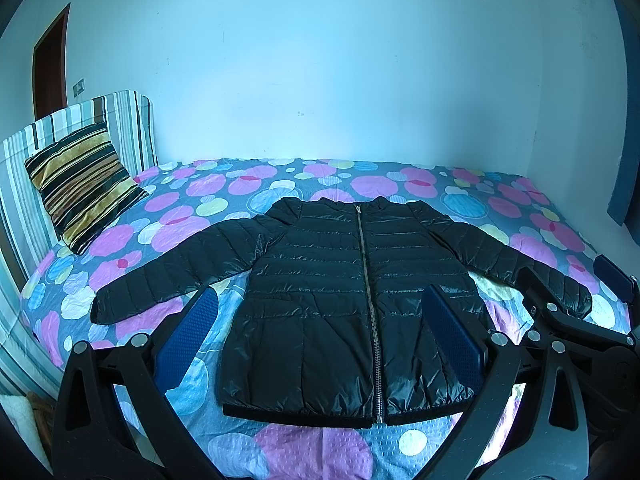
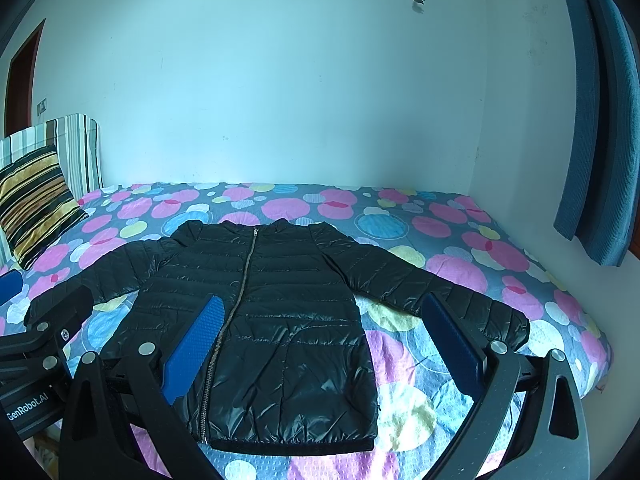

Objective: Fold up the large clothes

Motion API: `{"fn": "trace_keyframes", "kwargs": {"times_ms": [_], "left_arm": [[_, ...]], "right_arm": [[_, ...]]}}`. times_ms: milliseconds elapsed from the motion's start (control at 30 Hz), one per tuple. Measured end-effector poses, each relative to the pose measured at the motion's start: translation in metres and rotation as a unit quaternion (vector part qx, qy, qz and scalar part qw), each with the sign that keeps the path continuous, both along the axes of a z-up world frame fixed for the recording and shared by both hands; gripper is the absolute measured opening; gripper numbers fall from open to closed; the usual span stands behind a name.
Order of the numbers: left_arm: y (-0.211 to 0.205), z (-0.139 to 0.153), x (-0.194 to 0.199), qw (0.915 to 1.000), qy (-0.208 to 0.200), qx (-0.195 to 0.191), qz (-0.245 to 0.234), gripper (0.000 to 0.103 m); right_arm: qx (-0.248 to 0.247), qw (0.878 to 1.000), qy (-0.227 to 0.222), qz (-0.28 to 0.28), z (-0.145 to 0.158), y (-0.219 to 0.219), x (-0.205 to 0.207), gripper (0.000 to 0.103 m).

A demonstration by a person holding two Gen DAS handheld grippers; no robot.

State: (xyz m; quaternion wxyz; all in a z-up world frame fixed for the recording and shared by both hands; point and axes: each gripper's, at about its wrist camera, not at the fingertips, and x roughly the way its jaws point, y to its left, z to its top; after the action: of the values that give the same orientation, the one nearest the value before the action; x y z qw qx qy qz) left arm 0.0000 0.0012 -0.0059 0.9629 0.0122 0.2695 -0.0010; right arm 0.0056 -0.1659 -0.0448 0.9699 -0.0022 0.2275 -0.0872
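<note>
A black quilted puffer jacket (image 1: 340, 304) lies flat and face up on the bed, zipped, with both sleeves spread out to the sides. It also shows in the right wrist view (image 2: 272, 320). My left gripper (image 1: 320, 312) is open and empty, held above the jacket's lower half near the bed's front edge. My right gripper (image 2: 320, 320) is open and empty, held over the jacket's right side and right sleeve (image 2: 460, 304). The right gripper's body also shows at the right edge of the left wrist view (image 1: 576, 312).
The bed has a bedspread with pink, blue and yellow circles (image 1: 520, 208). A striped cushion (image 1: 80, 184) leans on a striped headboard (image 1: 132, 128) at the left. A pale wall stands behind. A blue curtain (image 2: 592, 160) hangs at the right.
</note>
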Motion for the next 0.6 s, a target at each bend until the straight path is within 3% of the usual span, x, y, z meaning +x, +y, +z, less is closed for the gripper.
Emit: {"fn": "trace_keyframes", "kwargs": {"times_ms": [600], "left_arm": [[0.0005, -0.0004, -0.0003, 1.0, 0.002, -0.001, 0.0, 0.101]], "right_arm": [[-0.001, 1.0, 0.003, 0.001, -0.0021, -0.0031, 0.0021, 0.098]]}}
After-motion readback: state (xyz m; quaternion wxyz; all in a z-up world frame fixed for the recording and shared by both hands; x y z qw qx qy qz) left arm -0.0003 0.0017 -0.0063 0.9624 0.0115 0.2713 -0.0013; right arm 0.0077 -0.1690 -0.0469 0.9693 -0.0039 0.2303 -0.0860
